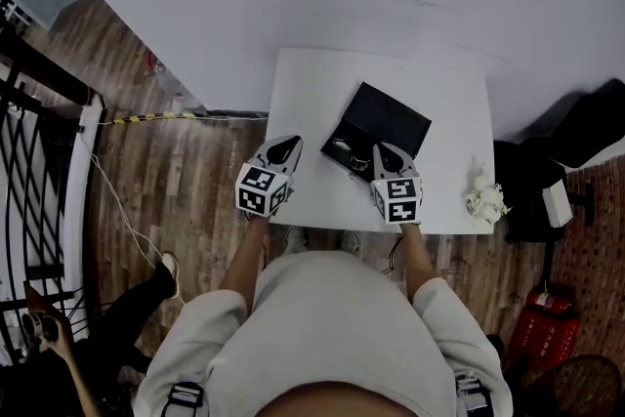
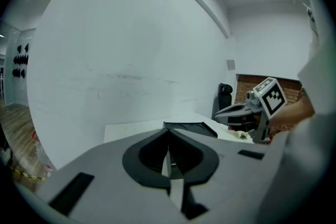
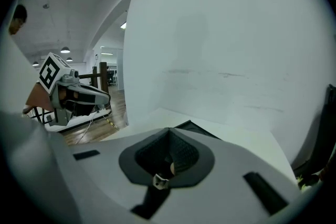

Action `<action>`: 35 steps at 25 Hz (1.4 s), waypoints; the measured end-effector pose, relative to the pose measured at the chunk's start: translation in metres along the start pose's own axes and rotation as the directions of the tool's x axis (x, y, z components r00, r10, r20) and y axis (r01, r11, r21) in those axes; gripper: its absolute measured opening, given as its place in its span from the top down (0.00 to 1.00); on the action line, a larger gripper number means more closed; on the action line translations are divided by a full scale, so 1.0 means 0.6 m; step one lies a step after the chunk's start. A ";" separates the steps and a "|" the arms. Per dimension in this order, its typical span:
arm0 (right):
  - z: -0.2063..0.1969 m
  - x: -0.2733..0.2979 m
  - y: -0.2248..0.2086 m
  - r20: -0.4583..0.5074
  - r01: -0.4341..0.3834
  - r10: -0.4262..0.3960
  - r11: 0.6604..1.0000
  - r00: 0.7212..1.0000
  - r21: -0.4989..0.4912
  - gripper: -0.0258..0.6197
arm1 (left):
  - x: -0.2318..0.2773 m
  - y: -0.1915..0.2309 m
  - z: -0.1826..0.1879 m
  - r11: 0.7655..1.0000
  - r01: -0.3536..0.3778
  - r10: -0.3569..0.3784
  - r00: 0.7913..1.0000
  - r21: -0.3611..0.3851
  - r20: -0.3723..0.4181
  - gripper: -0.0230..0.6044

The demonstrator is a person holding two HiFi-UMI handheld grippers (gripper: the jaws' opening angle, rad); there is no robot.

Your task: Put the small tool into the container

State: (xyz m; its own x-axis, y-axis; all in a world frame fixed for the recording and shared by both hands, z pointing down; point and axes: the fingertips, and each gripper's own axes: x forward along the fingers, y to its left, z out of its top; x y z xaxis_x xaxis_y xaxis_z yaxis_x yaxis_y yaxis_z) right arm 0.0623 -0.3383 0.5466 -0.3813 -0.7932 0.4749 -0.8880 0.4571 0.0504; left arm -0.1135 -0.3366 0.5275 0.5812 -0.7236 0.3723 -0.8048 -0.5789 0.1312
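Observation:
A black container point(image 1: 386, 117) lies open on the white table point(image 1: 322, 93), its lid tilted back and its tray point(image 1: 344, 151) toward me with small items inside. My right gripper point(image 1: 381, 149) hovers at the tray's near right corner, jaws shut. In the right gripper view point(image 3: 169, 129) a small metal-ended piece point(image 3: 160, 180) shows in the notch behind the jaws; I cannot tell what it is. My left gripper point(image 1: 290, 144) hangs just left of the container, shut with nothing in it point(image 2: 169, 129). The container point(image 2: 189, 128) and the right gripper point(image 2: 231, 112) also show in the left gripper view.
A crumpled white object point(image 1: 485, 195) lies at the table's right edge. A black chair point(image 1: 566, 137) and a red crate point(image 1: 542, 332) stand to the right. A cable point(image 1: 166, 117) runs over the wooden floor, and another person point(image 1: 59, 337) is at lower left.

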 end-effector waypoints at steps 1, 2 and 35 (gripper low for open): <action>0.007 -0.001 -0.003 0.008 0.000 0.000 1.000 1.000 0.004 0.96 | 0.000 0.002 0.006 1.000 -0.004 0.004 1.000 0.004 0.006 0.95; 0.014 -0.001 -0.007 0.019 0.002 -0.002 1.000 1.000 0.008 0.96 | 0.001 0.004 0.013 1.000 -0.008 0.008 1.000 0.009 0.012 0.95; 0.092 -0.007 -0.053 0.135 0.045 -0.042 0.999 0.990 -0.020 0.96 | 0.019 0.022 0.092 0.998 -0.062 0.058 0.993 0.033 0.104 0.95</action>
State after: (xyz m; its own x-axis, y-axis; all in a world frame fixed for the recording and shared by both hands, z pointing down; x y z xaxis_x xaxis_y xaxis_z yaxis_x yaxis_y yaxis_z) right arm 0.0784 -0.3715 0.4946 -0.3747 -0.8590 0.3490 -0.8990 0.4286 0.0897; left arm -0.1106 -0.3731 0.4829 0.5427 -0.7913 0.2815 -0.8348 -0.5450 0.0775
